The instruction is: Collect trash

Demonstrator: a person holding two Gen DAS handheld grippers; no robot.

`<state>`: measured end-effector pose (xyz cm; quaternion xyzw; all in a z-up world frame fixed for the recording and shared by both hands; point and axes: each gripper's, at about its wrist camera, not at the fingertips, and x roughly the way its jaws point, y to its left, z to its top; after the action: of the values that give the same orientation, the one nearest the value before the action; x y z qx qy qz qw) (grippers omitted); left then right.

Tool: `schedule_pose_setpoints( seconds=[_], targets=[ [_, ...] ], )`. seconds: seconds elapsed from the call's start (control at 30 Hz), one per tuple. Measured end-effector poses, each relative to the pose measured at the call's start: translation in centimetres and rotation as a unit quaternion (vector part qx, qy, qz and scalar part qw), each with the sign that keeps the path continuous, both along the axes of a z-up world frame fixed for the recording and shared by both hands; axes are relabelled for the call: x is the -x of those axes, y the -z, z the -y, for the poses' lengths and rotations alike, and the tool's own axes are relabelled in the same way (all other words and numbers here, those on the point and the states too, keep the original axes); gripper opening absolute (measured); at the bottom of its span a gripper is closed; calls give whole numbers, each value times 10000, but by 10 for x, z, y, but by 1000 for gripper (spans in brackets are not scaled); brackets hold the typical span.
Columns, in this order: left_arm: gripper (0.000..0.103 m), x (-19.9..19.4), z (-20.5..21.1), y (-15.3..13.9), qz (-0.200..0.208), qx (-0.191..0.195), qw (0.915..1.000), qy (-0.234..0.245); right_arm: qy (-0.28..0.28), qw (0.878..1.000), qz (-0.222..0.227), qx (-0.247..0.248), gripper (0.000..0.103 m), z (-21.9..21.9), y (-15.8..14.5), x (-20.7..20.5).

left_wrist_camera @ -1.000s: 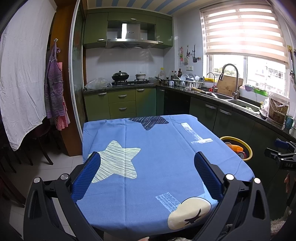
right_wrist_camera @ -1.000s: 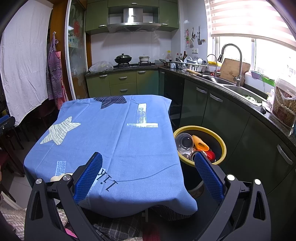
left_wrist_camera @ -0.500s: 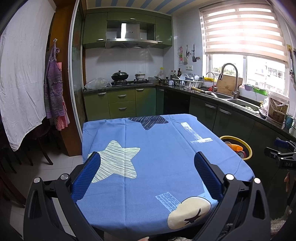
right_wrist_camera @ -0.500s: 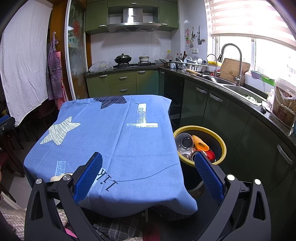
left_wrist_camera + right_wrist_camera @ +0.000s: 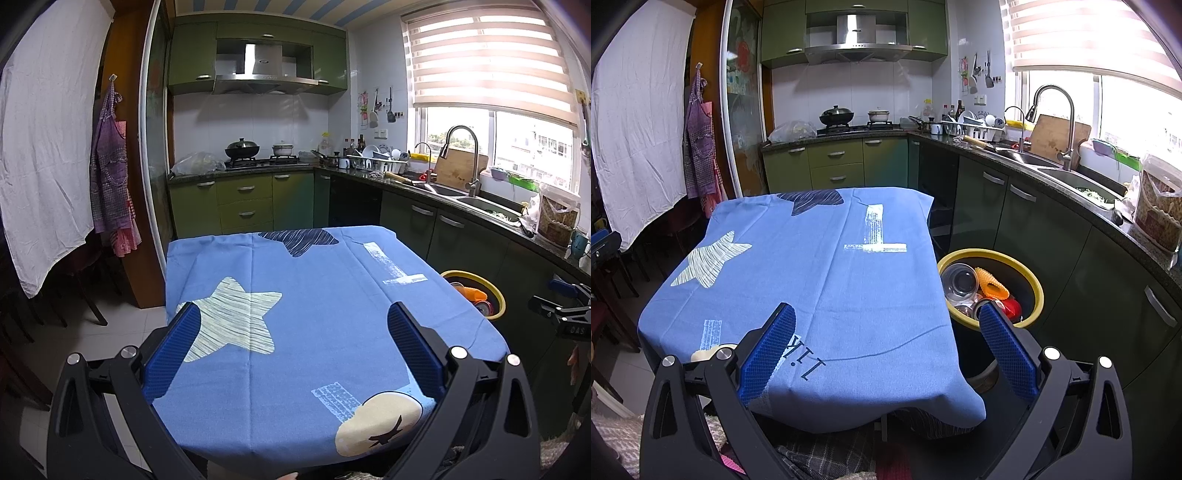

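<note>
Nearest the cameras, both the left gripper (image 5: pixel 293 345) and the right gripper (image 5: pixel 886 345) are held above the near edge of the bench (image 5: pixel 820 273), each with its jaws spread wide and nothing between them. The bench is covered by a blue cloth (image 5: pixel 306 295) printed with stars. Just beside the bench's right edge, a yellow-rimmed bin (image 5: pixel 1036 291) is seen on the floor, filled with trash: a clear cup (image 5: pixel 958 282), an orange piece (image 5: pixel 991 286) and a red item (image 5: pixel 1012 306). Beyond, green cabinets (image 5: pixel 243 206) are lined along the wall.

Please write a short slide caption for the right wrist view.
Open right gripper above blue tablecloth; yellow-rimmed bin holds collected trash.
</note>
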<state>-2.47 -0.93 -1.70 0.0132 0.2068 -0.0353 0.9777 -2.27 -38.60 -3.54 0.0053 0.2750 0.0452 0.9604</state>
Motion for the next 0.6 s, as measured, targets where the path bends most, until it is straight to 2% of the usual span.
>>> schedule_pose_setpoints(
  seconds=[0.23,0.37,0.6],
  targets=[
    [96,-4,0,0,-3,-55,10000,-67,-4,10000,-28,-11,98,-2,5,-1],
    [96,-11,-3,3,-154,44,9999,-43,-1,10000,-44,-31,98,-1,7,-2],
    [96,-30,-3,5,-491,-8,9988,-37,-44,9999,-123,-43,98,-3,13,-8]
  ],
)
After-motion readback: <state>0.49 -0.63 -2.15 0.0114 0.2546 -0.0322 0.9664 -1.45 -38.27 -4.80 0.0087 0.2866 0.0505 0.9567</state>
